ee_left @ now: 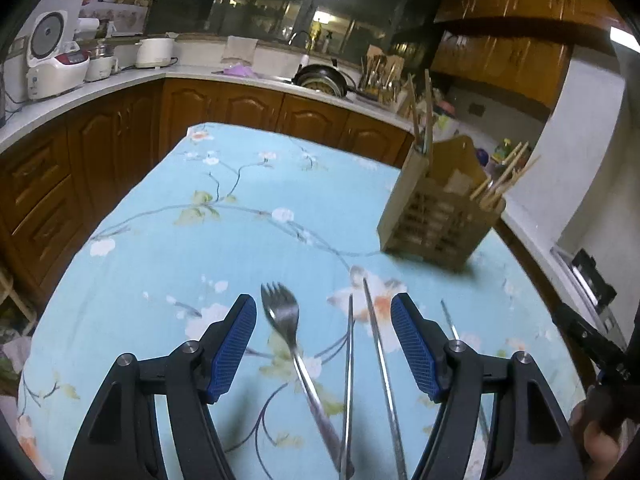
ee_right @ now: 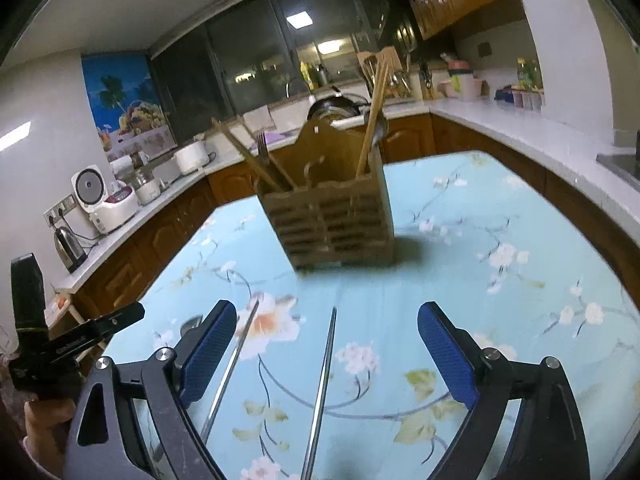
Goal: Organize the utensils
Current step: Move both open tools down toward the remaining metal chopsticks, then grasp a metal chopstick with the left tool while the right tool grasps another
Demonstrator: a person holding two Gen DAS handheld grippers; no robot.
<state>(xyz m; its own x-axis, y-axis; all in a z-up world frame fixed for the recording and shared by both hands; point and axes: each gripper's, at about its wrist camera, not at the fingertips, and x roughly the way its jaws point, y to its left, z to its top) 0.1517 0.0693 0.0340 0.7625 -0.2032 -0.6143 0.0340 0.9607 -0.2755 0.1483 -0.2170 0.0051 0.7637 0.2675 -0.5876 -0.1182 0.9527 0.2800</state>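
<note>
1. The left gripper (ee_left: 323,338) stood with jaws apart above the floral tablecloth (ee_left: 160,248), gripping nothing; a steel fork (ee_left: 294,344) and metal chopsticks (ee_left: 376,344) lay on the cloth between them.
2. The right gripper (ee_right: 326,346) stood wide apart over one metal chopstick (ee_right: 322,384), empty.
3. The wooden utensil holder (ee_right: 332,220) stood beyond, containing wooden chopsticks (ee_right: 374,120).

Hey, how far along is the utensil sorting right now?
Partly done: the wooden holder already has wooden chopsticks and a fork standing in it. Nothing is in hand; the left claw and right claw are both open above the table. Still left on the floral cloth: a metal spork and several metal chopsticks.
</note>
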